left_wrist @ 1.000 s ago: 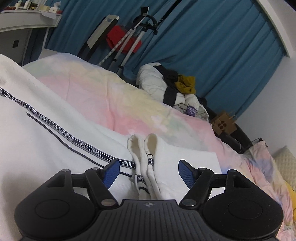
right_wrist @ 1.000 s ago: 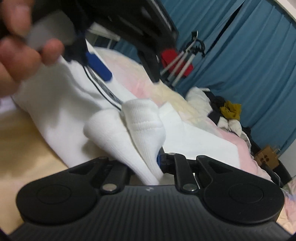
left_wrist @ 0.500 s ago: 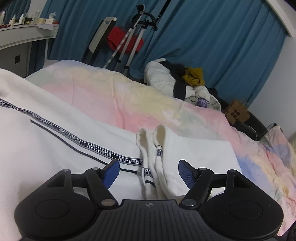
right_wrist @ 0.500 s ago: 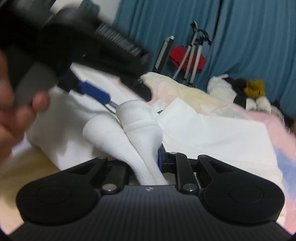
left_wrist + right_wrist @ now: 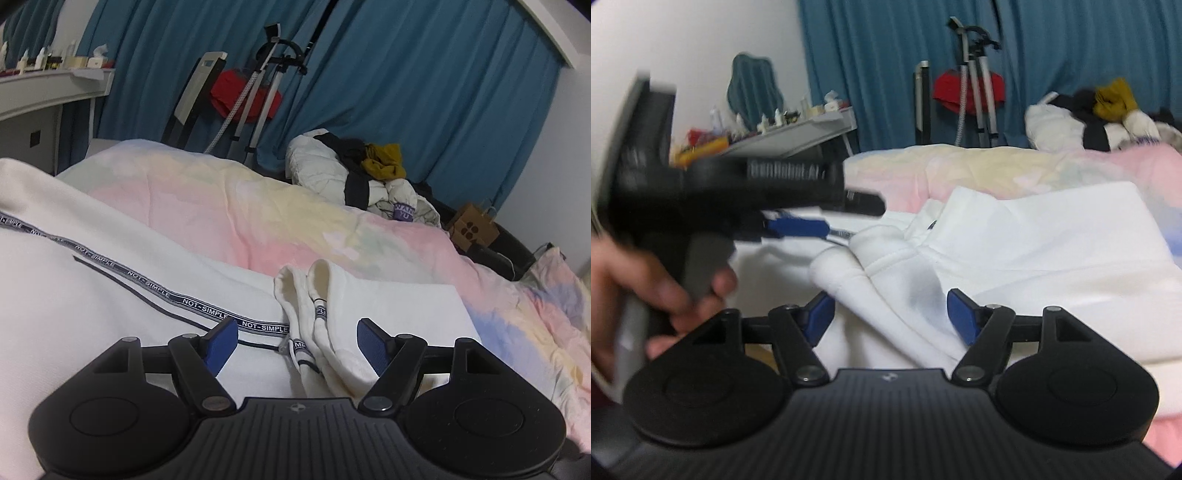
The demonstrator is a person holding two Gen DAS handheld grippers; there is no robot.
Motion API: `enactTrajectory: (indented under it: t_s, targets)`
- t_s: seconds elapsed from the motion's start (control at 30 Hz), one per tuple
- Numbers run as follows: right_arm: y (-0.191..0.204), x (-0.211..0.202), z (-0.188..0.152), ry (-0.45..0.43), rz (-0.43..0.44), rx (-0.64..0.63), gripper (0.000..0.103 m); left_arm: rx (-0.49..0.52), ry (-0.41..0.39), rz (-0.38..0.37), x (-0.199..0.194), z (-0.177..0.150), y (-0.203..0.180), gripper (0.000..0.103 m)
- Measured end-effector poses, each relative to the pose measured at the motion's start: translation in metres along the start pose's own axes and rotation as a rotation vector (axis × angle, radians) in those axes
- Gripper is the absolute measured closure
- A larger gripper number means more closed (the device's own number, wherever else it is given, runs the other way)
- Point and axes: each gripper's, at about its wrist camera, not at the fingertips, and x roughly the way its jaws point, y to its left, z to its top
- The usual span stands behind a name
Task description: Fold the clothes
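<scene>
Folding a white hoodie (image 5: 92,314), spread over the pastel quilt (image 5: 229,206) of a bed. On the left, printed "NOT-SIMPLE" tape (image 5: 155,291) running diagonally across the fabric toward the cuffs. Left gripper (image 5: 297,338) low over the garment, jaws spread wide and holding nothing, blue pads either side of two ribbed cuffs (image 5: 314,314) lying side by side, touching each other. In the right wrist view, same gripper blurred at left, carried by a hand (image 5: 661,291), so probably on the move, though hard to say which way. Further right, right gripper (image 5: 888,314) likewise wide apart and empty, straddling a bunched sleeve (image 5: 886,273) draped between its pads; whether cloth touches either pad, unclear. Beyond, a flat folded panel (image 5: 1052,236) of the same hoodie, edges fairly square. Past the bed, a heap of other clothes (image 5: 362,173) against blue curtains (image 5: 424,92).

Step in hand, as judged: sleeves brought in over the body, grip let go, fold partly done. Next move likely calls for closing on the cuffs or the sleeve bunch, then laying them flat across the panel without dragging the layers underneath out of line.
</scene>
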Motion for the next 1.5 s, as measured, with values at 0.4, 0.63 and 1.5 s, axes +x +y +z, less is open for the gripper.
enactTrajectory:
  t_s: [0.4,0.63,1.5]
  targets:
    - [-0.048,-0.036,0.014,-0.108,-0.32,0.089,0.034,0.125,0.087,0.0,0.017,-0.023,-0.019,0.03]
    - [-0.084,0.001,-0.004,0.003,-0.404,0.189,0.034,0.192,0.137,0.059,0.032,-0.035,-0.019,0.03]
    - [-0.072,-0.007,-0.005,-0.004,-0.422,0.18,0.031,-1.02,0.069,0.224,-0.09,-0.005,0.242,0.015]
